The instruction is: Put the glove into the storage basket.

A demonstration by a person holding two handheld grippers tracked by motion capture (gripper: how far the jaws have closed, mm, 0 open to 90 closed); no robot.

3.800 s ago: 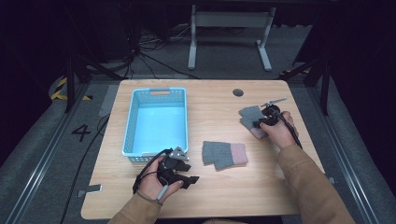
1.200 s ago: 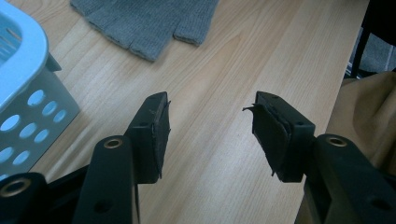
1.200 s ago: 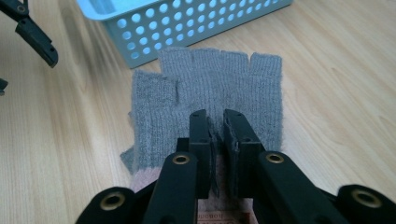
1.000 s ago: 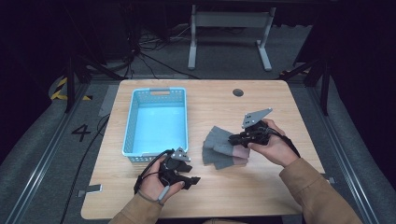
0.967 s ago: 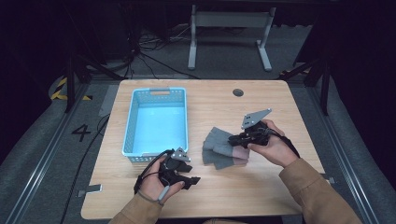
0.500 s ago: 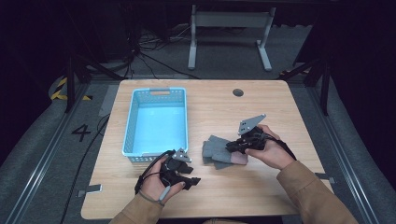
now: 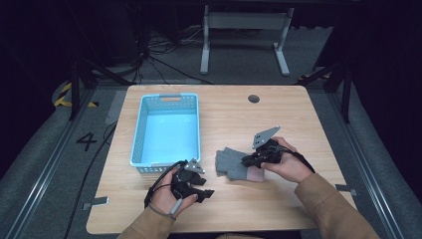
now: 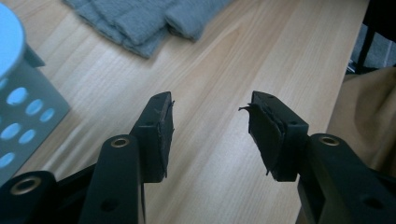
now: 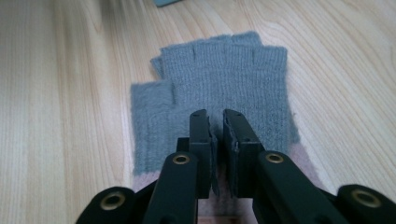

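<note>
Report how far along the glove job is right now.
Done: the grey gloves lie stacked flat on the table beside the blue basket. In hand: the right claw is over the top glove, jaws nearly together; a grip can't be confirmed. The left claw is open. Left: the basket holds nothing.

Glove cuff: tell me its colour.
Pale pink, below the grey knitted hand of the fingerless glove; the cuff shows best in the right gripper view.

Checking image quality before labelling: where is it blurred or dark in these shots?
High view: table evenly lit, surroundings dark. Left gripper view: basket and jaw bases soft, close up. Right gripper view: glove sharp, far tabletop blurred.
</note>
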